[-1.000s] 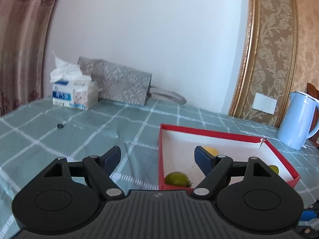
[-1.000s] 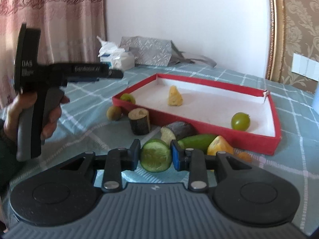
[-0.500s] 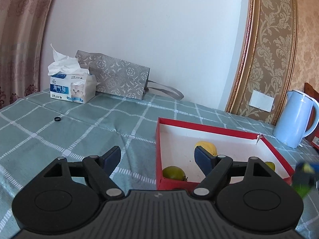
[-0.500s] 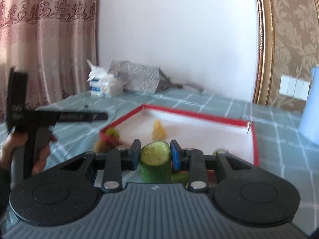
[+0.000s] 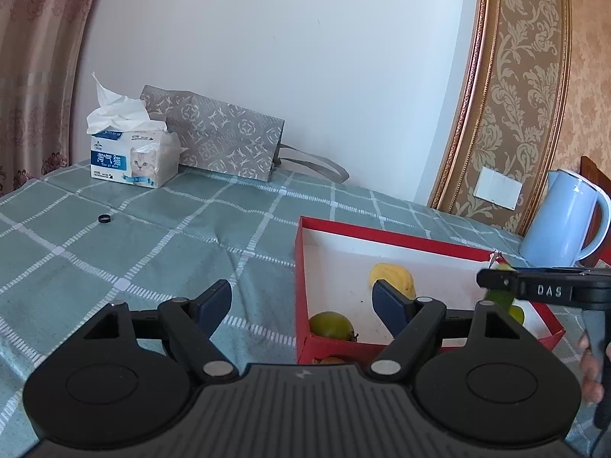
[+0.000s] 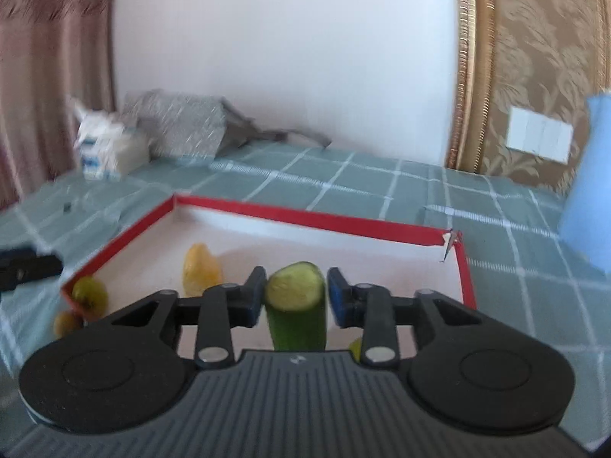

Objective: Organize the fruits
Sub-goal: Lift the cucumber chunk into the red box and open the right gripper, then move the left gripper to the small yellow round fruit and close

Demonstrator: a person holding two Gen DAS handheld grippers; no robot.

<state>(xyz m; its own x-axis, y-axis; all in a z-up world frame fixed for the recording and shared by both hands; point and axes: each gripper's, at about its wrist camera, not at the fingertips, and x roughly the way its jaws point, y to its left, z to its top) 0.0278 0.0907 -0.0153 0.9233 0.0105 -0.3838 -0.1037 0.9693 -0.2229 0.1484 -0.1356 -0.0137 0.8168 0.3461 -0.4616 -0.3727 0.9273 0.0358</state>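
My right gripper is shut on a green cucumber piece and holds it above the red-rimmed white tray. In the tray lie a yellow fruit piece and a green round fruit. A small brownish fruit lies outside its near left corner. My left gripper is open and empty, over the tray's left wall. The left wrist view shows the yellow piece, the green fruit and the right gripper with the cucumber piece over the tray's right part.
A tissue box and a grey gift bag stand at the back by the wall. A light blue kettle stands right of the tray. A small black ring lies on the green checked tablecloth.
My right gripper lifted the cucumber piece off the table and carried it forward over the tray. My left gripper rose slightly, staying open; the right gripper came into its view.
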